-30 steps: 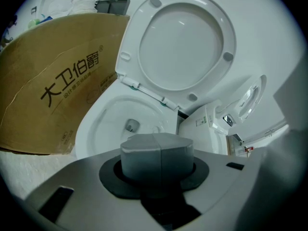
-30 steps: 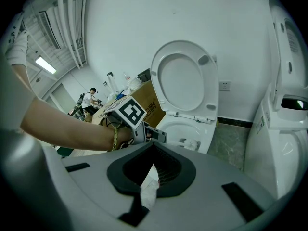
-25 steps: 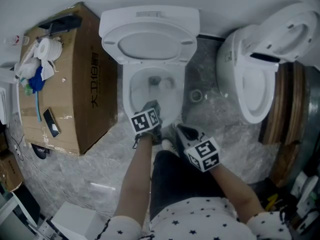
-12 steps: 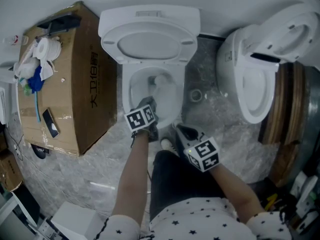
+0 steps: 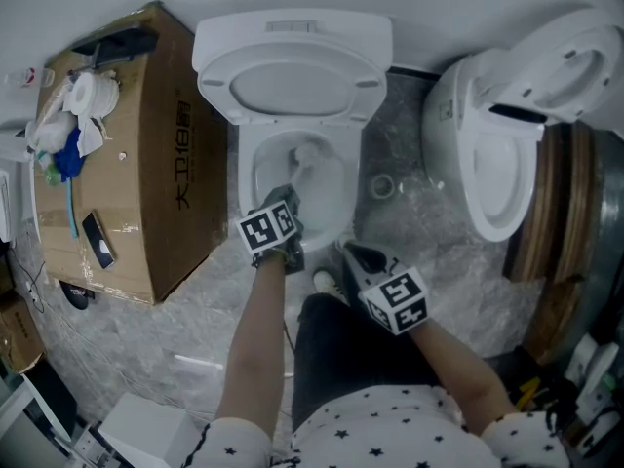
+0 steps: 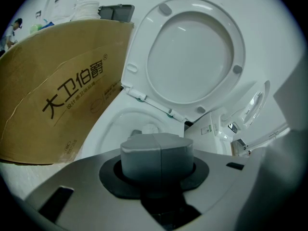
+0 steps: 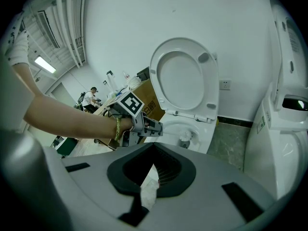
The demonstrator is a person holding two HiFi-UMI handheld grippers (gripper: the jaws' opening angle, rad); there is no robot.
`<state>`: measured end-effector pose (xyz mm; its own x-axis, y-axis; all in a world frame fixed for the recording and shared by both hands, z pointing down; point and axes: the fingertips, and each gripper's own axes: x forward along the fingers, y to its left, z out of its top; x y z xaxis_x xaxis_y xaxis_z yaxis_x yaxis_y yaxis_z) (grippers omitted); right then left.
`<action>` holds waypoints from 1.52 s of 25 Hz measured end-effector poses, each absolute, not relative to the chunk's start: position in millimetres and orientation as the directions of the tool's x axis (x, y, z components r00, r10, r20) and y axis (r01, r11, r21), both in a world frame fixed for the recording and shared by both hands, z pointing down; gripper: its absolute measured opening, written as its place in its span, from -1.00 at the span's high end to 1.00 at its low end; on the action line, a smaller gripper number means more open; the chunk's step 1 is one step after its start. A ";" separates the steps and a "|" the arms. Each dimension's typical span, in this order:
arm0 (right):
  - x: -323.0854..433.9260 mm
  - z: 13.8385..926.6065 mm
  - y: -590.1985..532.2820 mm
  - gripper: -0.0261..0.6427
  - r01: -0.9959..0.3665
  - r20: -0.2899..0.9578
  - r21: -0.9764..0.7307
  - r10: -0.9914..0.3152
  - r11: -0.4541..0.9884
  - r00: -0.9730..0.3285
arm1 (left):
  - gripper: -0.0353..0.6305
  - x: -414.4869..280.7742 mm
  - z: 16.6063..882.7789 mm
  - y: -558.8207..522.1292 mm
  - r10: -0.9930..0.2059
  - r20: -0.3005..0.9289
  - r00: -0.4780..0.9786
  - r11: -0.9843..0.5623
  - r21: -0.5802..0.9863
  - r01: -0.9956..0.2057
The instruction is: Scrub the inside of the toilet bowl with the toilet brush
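Note:
The white toilet bowl [image 5: 336, 198] stands with its seat and lid [image 5: 292, 86] raised. The toilet brush's white head [image 5: 310, 154] is down inside the bowl, near the far wall. My left gripper [image 5: 284, 210] hangs over the bowl's near rim, shut on the brush's grey handle [image 6: 156, 153], which fills the space between the jaws in the left gripper view. The brush head [image 7: 185, 139] and the left gripper [image 7: 153, 127] also show in the right gripper view. My right gripper [image 5: 359, 257] is held back from the bowl's near right, shut and empty.
A large cardboard box [image 5: 166, 164] stands against the toilet's left side, with a paper roll [image 5: 93, 94] and small items on top. A second white toilet [image 5: 507, 144] stands at the right, beside wooden boards [image 5: 561, 213]. A round floor drain [image 5: 382, 185] lies between the toilets.
My left gripper has shifted a little to the left over the bowl's near rim, and the brush head has moved toward the far side of the bowl. The right gripper has not moved.

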<state>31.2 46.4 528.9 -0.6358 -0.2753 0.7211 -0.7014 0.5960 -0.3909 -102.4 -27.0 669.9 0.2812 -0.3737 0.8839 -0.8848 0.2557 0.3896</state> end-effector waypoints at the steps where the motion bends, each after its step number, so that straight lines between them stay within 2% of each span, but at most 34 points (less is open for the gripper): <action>1: 30.7 528.9 46.1 0.90 -0.700 0.720 -0.390 -0.276 0.598 -0.636 | 0.42 -104.1 670.2 -27.3 -0.375 0.884 0.279 0.257 0.388 -0.885; 38: 22.5 540.7 47.7 0.90 -0.688 0.727 -0.409 -0.241 0.600 -0.643 | 0.42 -128.1 687.3 -26.1 -0.363 0.898 0.248 0.296 0.364 -0.883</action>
<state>22.5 47.7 540.7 -0.6428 -0.2407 0.7273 -0.6875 0.6001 -0.4090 -128.1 -26.1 687.3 0.2484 -0.3627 0.8982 -0.8834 0.2956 0.3637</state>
